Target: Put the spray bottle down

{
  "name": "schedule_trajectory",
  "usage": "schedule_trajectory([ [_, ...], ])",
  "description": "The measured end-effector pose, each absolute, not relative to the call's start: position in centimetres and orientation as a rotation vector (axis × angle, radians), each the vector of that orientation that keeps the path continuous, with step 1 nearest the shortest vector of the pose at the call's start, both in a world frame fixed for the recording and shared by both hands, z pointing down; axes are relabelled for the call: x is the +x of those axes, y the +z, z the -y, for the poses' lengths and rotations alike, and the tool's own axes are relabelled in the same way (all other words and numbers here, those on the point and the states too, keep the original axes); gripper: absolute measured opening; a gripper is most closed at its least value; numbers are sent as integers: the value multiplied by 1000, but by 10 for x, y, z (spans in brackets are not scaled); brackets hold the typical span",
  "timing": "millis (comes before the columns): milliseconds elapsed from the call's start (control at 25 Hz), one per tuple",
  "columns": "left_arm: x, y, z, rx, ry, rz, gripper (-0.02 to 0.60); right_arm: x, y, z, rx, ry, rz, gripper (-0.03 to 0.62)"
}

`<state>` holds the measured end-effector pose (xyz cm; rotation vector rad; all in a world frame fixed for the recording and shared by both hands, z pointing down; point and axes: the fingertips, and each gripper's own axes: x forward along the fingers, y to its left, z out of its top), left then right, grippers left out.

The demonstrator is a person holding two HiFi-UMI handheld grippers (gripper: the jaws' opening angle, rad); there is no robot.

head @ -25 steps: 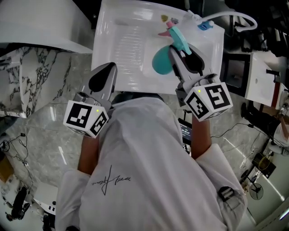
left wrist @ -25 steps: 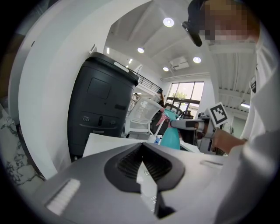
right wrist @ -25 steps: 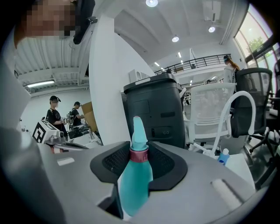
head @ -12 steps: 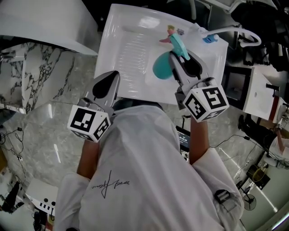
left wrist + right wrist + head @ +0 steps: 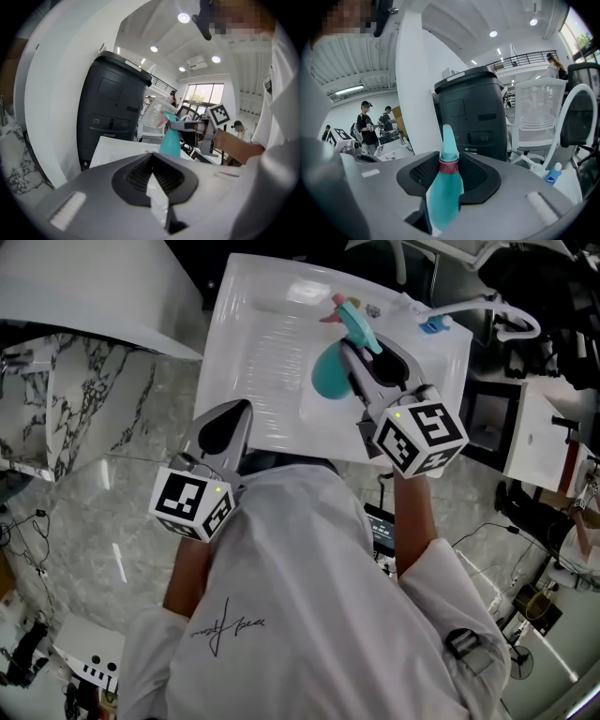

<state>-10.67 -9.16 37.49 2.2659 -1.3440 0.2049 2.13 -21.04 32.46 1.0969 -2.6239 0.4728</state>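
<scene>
A teal spray bottle (image 5: 328, 373) with a pink trigger hangs over the white table (image 5: 253, 352), and my right gripper (image 5: 361, 351) is shut on its neck. In the right gripper view the bottle (image 5: 444, 192) stands upright between the black pads, its pink collar level with the tips of the right gripper (image 5: 450, 161). My left gripper (image 5: 234, 414) hovers at the table's near edge, shut and holding nothing. The left gripper view looks past the closed tips of the left gripper (image 5: 151, 157) at the bottle (image 5: 171, 140) to the right.
A small blue-capped bottle (image 5: 433, 324) and a white hose (image 5: 469, 304) lie at the table's far right corner. A black bin (image 5: 473, 112) and a white chair (image 5: 539, 112) stand beyond the table. Marble floor (image 5: 103, 493) lies to the left.
My right gripper has carried the bottle a little farther in over the white table and slightly lower. The left gripper has stayed put.
</scene>
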Motion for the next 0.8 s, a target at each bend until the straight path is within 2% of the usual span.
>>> schedule_trajectory([
  [800,-102,377,99,2238,203,1353,32,12,345,235,1016,494,2618,126],
])
